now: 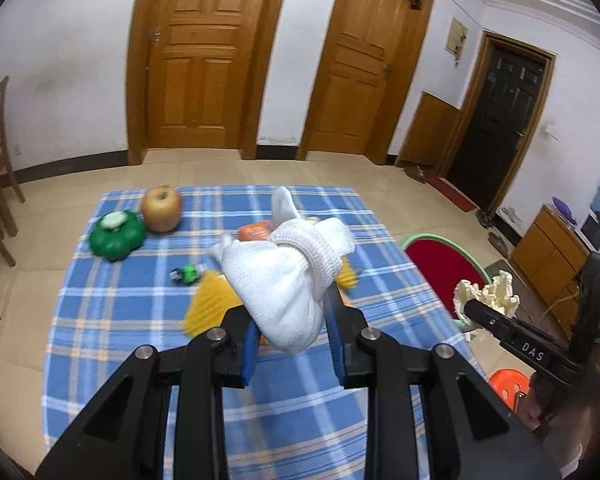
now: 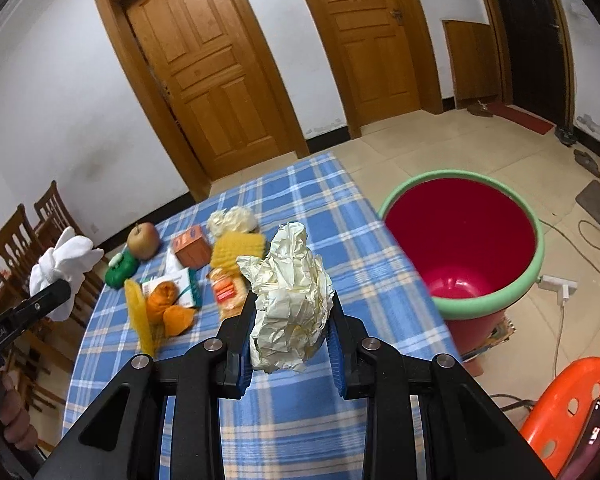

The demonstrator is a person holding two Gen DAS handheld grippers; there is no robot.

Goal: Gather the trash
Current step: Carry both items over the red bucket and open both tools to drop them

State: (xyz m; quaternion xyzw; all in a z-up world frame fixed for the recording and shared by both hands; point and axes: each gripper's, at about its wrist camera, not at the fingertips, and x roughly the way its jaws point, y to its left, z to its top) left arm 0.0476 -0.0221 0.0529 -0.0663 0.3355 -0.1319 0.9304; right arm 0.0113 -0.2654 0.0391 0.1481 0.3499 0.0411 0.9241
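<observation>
Left hand-held gripper (image 1: 292, 320) grasps a knotted white cloth bundle (image 1: 288, 280) above the plaid table (image 1: 120, 320). Right hand-held gripper (image 2: 292, 324), marked "DAS" in the left view, clamps crumpled cream paper (image 2: 288, 300) near the red bin (image 2: 460, 240).

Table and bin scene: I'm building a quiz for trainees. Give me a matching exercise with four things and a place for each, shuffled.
Things:
1. white cloth
2. crumpled paper
3. apple
4. red bin

Places:
A. on the floor beside the table
B. in the left claw
C. on the checked tablecloth
D. in the right claw

Pairs: 1-B, 2-D, 3-C, 4-A
</observation>
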